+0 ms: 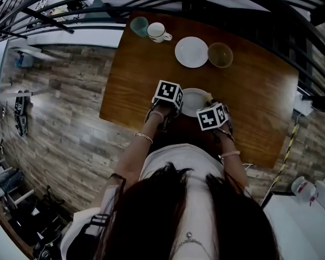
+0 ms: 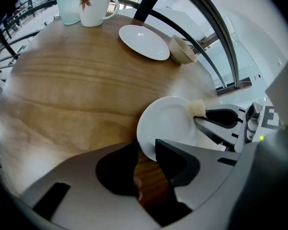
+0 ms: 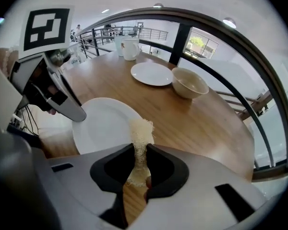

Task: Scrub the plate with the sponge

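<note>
A white plate [image 2: 168, 126] lies near the front edge of the wooden table [image 2: 77, 85]. Its near rim sits between the jaws of my left gripper [image 2: 146, 159], which are shut on it. My right gripper [image 3: 137, 169] is shut on a pale, fibrous sponge [image 3: 140, 133]. The sponge's free end rests against the plate's [image 3: 103, 123] right rim. In the head view both marker cubes flank the plate [image 1: 194, 102], the left one at its left rim and the right one at its near right rim.
Farther back on the table stand a second white plate [image 1: 191, 51], a tan bowl [image 1: 220, 54], a white mug [image 1: 158, 32] and a glass [image 1: 140, 26]. A black railing [image 3: 216, 37] curves round the table's far side. The floor is wood plank.
</note>
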Tool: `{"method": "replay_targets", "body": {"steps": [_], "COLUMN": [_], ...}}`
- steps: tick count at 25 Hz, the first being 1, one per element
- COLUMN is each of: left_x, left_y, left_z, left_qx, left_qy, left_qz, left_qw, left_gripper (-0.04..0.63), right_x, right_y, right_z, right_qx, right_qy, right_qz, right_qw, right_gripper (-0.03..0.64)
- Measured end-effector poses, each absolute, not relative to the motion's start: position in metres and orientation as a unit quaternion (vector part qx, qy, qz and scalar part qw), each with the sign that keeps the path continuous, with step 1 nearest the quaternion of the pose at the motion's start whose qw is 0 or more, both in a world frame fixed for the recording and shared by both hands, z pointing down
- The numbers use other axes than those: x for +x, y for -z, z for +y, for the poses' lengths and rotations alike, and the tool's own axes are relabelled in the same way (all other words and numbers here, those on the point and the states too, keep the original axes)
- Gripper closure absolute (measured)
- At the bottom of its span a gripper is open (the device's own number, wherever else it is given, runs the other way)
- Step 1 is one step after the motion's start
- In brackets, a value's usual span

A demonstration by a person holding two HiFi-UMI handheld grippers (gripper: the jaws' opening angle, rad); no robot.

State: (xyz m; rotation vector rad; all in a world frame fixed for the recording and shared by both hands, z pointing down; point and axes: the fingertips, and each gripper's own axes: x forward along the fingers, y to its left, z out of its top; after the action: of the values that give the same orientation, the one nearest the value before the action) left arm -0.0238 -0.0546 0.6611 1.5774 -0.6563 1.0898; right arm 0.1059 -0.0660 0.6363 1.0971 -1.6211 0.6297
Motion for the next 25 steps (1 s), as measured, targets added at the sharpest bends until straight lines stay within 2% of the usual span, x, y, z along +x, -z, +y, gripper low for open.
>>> {"method": "replay_targets", "body": {"steps": [7,17,25], "left_x": [-0.033,-0.032,-0.031], "left_y": [-0.661,-0.662,-0.662], "left_z": [-0.058,-0.059,-0.059], "left_qx": [0.658,0.652,0.650], "left_qy": [-0.464,-0.451,-0.453], "left_qz": [-0.285,-0.269,-0.267], "left_qw": [0.520,0.548,0.549], "left_gripper": [0.495,0.486,0.486], "right_x": [0.036,0.114,0.064], "right_y": [-0.631,-0.633,-0.646], "right_z": [-0.039,-0.051,-0.055], "right_qx": [0.374,0.449,0.416], "right_qy": [-0.268,-0.301,-0.309], "right_qz": [-0.727,-0.677,-0.702], "right_qw": [0.510,0.500,0.489], "right_gripper": [0.529,0.529,0.529]}}
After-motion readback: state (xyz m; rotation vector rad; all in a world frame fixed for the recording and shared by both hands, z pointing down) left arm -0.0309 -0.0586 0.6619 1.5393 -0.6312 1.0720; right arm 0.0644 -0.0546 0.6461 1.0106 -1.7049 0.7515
